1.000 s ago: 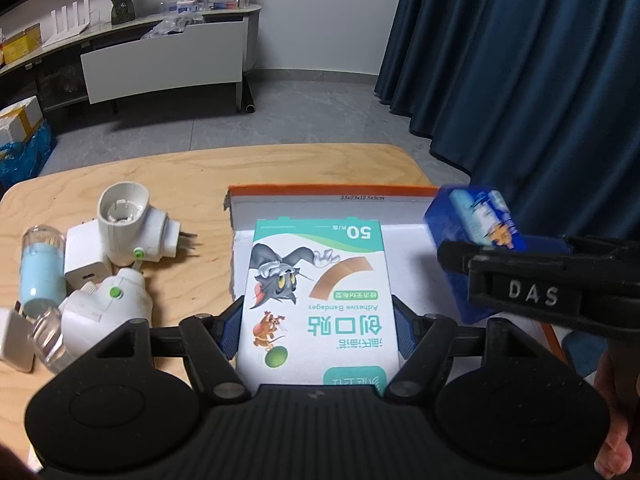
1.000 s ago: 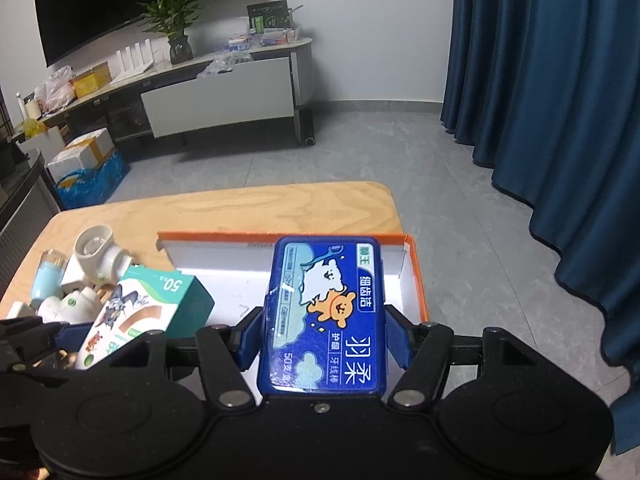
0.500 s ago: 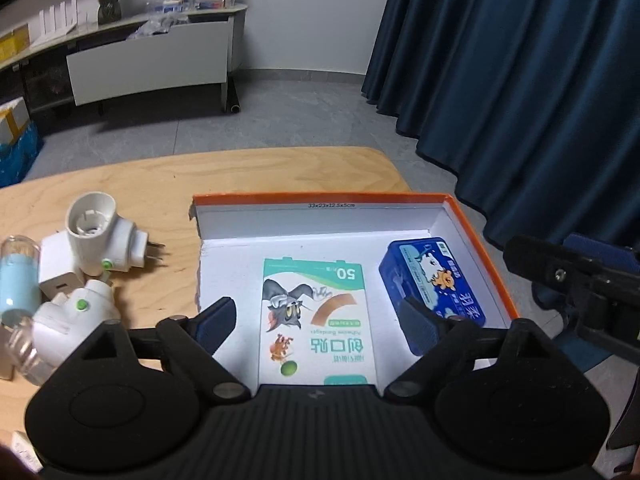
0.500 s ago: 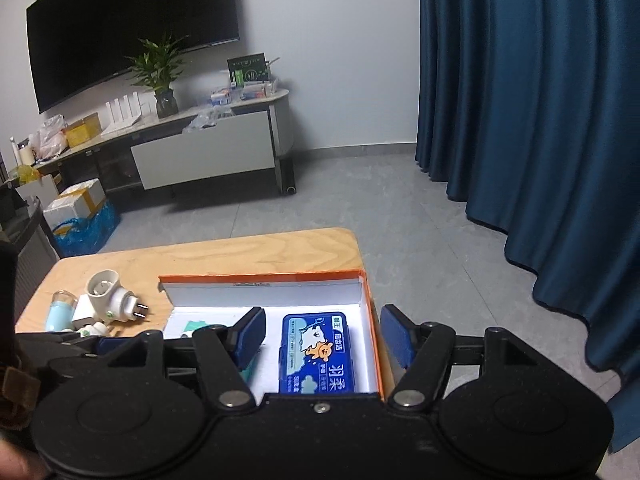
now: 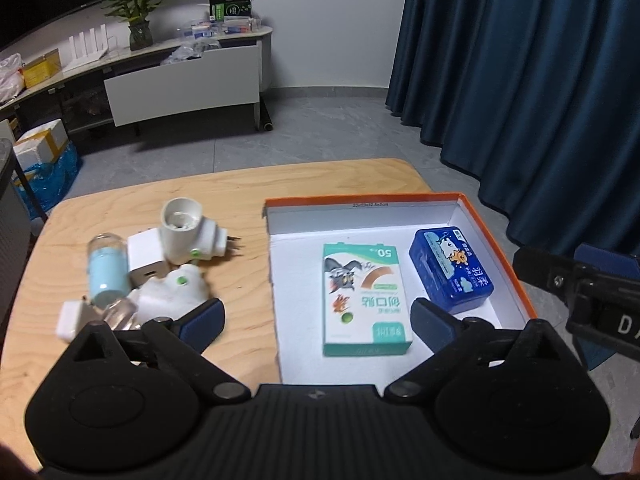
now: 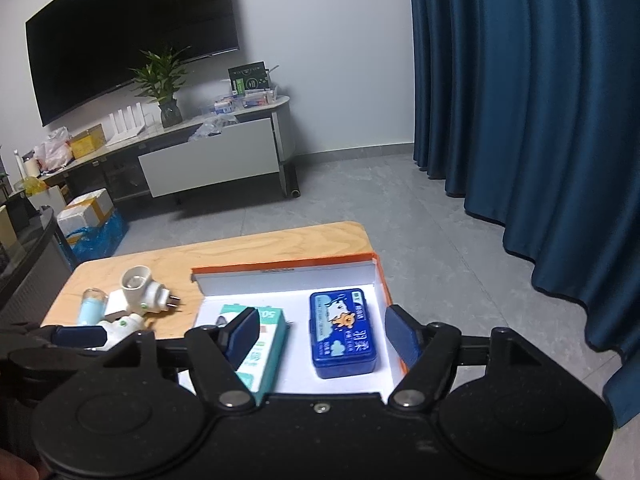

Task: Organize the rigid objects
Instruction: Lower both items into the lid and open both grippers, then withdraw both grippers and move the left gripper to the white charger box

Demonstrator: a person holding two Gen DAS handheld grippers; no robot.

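Partly hidden: in the right wrist view a gripper finger covers the near end of the bandage box [image 6: 264, 344], and a small white item [image 5: 71, 318] at the desk's [image 5: 224, 192] left edge is too blurred to identify. Bandage box [image 5: 366, 300], teal and white with cartoon print, lies flat mid-floor in the orange-rimmed box [image 5: 360, 199]; blue floss case [image 5: 450, 270] lies flat beside it toward the right wall, apart. Left gripper [image 5: 316, 318] and right gripper [image 6: 320, 330] both spread, holding nothing; white plug adapters [image 5: 188, 236] and a pale-blue bottle [image 5: 105, 268] cluster on the desk's left half.
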